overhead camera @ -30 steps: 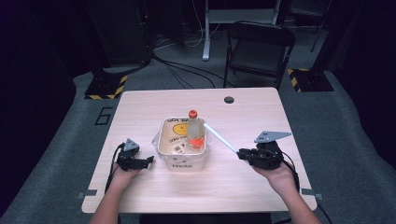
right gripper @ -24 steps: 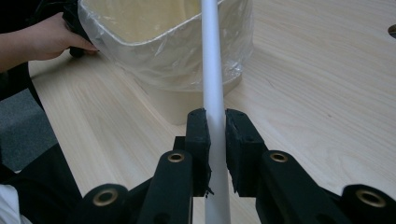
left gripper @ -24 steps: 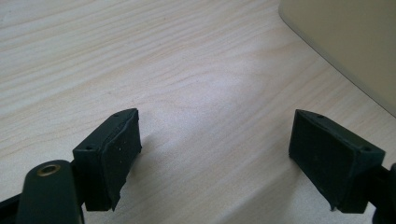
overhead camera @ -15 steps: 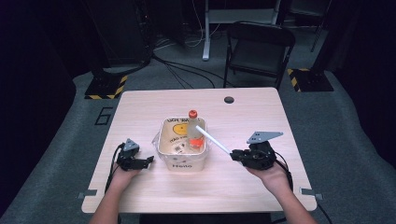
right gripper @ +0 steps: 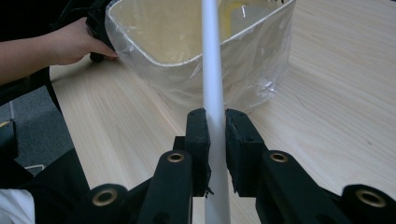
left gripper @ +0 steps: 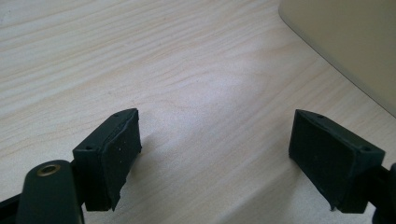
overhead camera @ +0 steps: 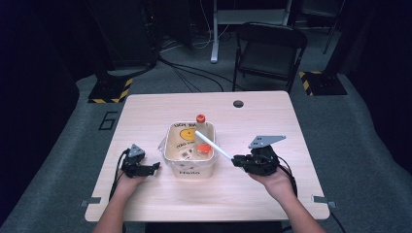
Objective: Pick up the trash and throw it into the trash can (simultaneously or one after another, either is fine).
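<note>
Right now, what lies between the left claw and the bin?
Only bare wooden table lies between the open left claw and the lined cream bin, as the left gripper view shows.

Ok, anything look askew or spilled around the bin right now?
Nothing spilled. The cream plastic-lined bin stands upright; the orange-capped bottle stands at its far rim. The long white rod slants over the bin only because the right gripper is shut on it. The left gripper is open.
</note>
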`<state>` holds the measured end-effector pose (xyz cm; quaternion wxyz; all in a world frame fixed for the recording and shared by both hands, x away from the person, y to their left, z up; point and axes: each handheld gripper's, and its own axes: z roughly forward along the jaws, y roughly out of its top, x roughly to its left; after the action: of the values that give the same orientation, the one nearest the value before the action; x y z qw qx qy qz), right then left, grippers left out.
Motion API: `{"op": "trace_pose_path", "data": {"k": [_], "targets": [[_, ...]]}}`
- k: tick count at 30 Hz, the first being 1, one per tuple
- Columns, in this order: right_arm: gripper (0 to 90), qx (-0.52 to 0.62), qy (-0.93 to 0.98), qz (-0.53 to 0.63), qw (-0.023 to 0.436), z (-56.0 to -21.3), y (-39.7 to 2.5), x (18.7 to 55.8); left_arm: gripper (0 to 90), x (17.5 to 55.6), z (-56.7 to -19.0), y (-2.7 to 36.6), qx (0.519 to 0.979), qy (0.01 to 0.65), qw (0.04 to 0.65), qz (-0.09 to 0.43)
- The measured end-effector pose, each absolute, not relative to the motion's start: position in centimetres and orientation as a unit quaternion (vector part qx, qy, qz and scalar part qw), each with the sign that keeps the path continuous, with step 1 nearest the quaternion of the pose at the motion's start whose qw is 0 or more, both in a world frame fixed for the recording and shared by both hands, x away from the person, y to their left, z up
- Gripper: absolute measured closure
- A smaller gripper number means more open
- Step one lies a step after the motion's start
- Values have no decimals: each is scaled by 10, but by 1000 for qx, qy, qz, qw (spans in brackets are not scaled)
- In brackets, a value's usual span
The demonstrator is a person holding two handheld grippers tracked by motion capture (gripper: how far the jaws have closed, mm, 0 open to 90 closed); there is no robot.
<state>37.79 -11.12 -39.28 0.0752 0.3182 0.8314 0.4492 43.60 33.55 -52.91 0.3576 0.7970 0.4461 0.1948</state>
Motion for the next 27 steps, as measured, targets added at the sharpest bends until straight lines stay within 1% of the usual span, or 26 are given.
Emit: {"op": "trace_pose_path", "data": {"k": [27], "targets": [[791,319,830,453,64,-393,-79,389,167,436,-529,336,797,446,358,194]]}}
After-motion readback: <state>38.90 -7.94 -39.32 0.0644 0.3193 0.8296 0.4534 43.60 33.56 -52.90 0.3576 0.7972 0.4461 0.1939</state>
